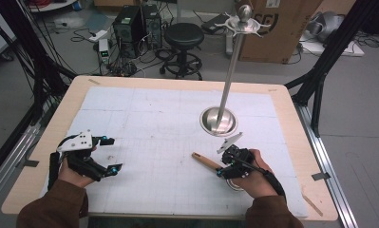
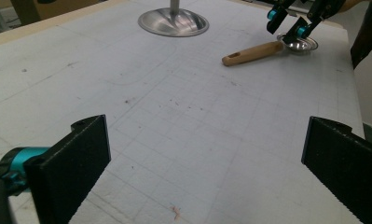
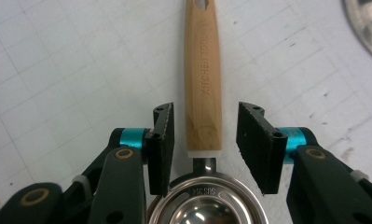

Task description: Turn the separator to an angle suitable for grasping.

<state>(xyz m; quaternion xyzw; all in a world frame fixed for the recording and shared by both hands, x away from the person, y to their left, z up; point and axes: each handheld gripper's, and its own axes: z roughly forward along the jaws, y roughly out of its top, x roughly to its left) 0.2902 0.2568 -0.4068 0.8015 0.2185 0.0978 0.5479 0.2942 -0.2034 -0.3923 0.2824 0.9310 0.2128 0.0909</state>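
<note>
A wooden-edged table (image 1: pixel 291 123) covered by a white gridded mat (image 1: pixel 158 142) stands in a cluttered workroom, with a black stool (image 1: pixel 183 35), computer towers (image 1: pixel 136 23) and a cardboard box (image 1: pixel 277 28) on the grey floor behind it. On the mat's far half rises a metal stand (image 1: pixel 230 71), its round dished base (image 1: pixel 219 120) resting on the sheet and small hooks ringing its top.

Near the front right lies a ladle (image 3: pixel 203 88) with a pale wooden handle and a small steel bowl (image 3: pixel 207 205); the bowl looks empty, showing only reflections. The handle points away toward the middle of the mat, flat on the sheet.

The right gripper (image 3: pixel 204 140), held in the person's hand, hangs over the junction of handle and bowl. Its jaws stand narrowly parted on either side of the handle's lower end, a sliver of mat showing between each pad and the wood, so nothing is clamped. In the left gripper view it hovers just above the bowl (image 2: pixel 298 44).

The left gripper (image 1: pixel 106 154) rests over the mat's front left, well apart from the ladle, jaws spread wide with only bare mat between them.
</note>
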